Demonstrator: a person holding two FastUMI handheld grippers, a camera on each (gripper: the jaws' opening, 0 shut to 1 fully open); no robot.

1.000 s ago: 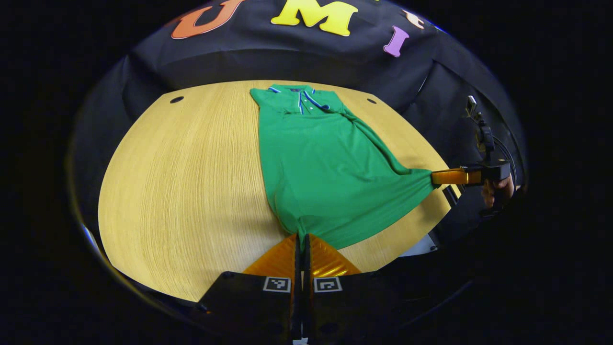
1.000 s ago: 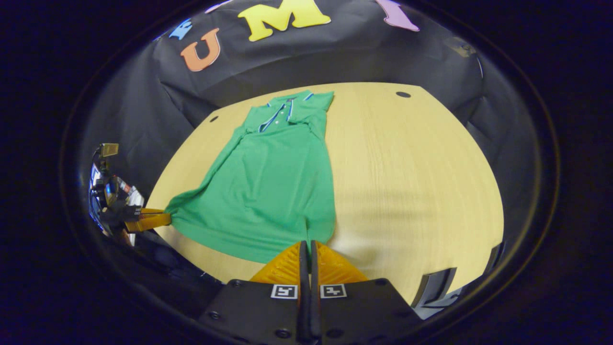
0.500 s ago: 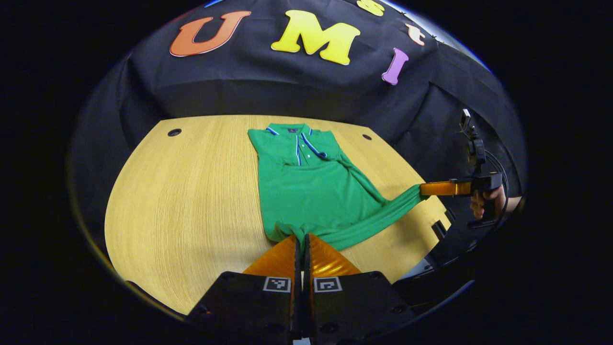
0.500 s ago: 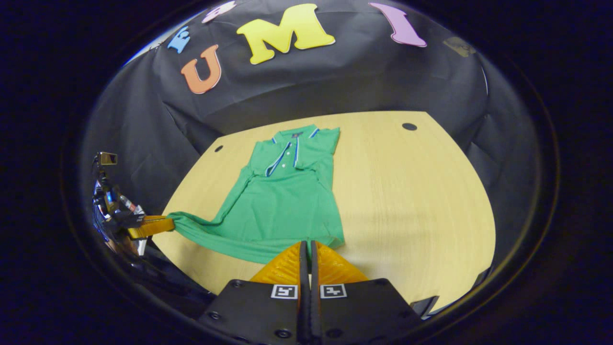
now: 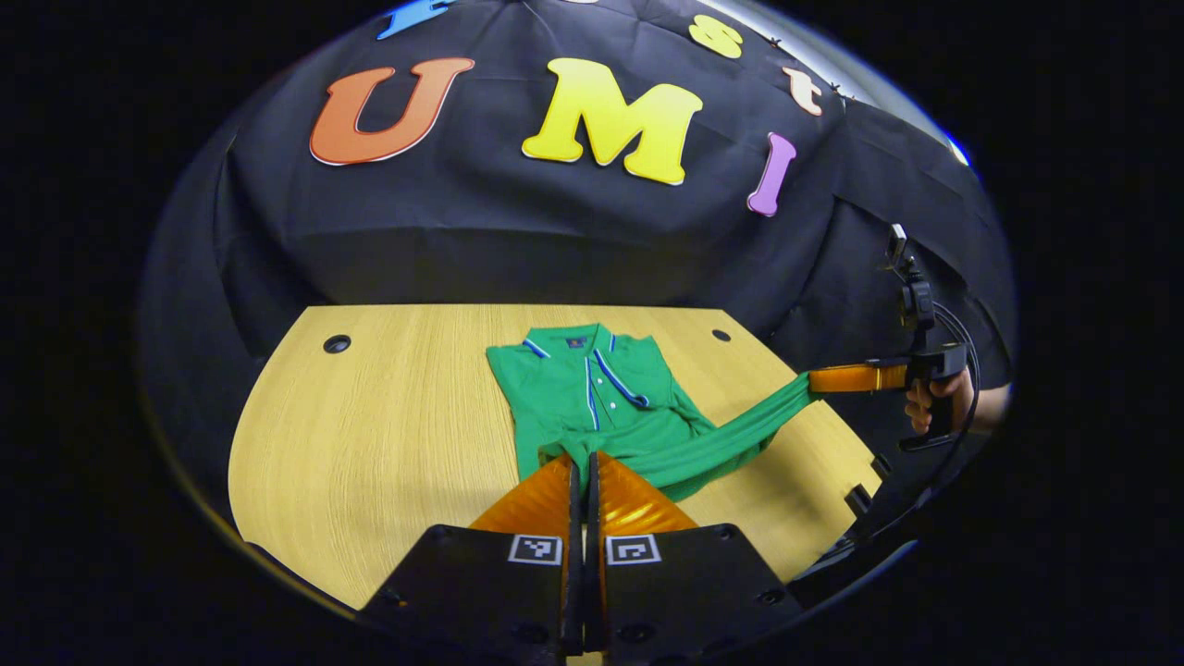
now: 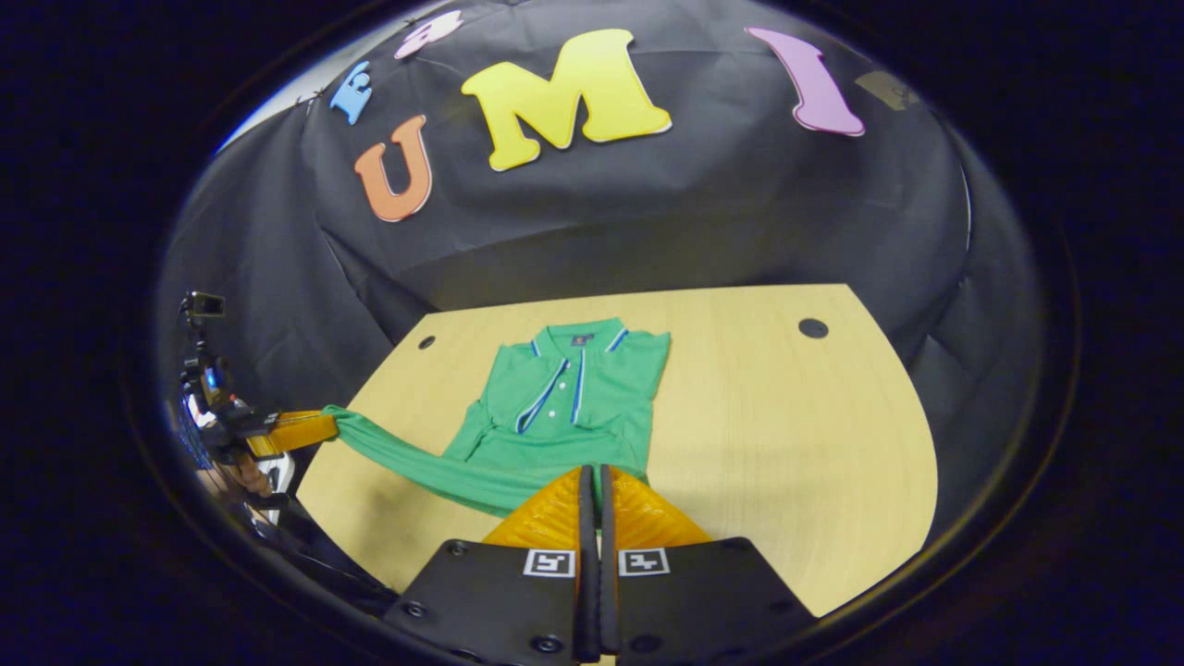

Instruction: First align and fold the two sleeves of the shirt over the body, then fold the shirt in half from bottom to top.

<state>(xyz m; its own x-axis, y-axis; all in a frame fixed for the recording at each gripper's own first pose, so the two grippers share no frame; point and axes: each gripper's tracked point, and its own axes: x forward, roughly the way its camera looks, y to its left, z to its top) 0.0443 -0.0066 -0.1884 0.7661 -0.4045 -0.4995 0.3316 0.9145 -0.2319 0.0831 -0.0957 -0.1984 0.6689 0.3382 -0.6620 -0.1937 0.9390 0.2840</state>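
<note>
A green polo shirt (image 5: 601, 393) with a striped placket lies collar-far on the wooden table (image 5: 370, 435). In the left gripper view, my left gripper (image 5: 581, 460) is shut on the left corner of the shirt's bottom hem, held up over the body. The hem stretches taut as a band to the right gripper (image 5: 846, 377), held by a hand (image 5: 934, 402). In the right gripper view, my right gripper (image 6: 592, 474) is shut on the other hem corner of the shirt (image 6: 573, 388). There the left gripper (image 6: 301, 430) grips the far end of the hem.
The table (image 6: 786, 435) has small round holes (image 5: 337, 344) (image 6: 813, 327) near its far corners. Black cloth wall stands right behind the table's far edge. Bare wood lies on both sides of the shirt.
Both grippers have risen and carried the bottom hem toward the collar. The lower body of the shirt has come off the table and now covers most of the flat part.
</note>
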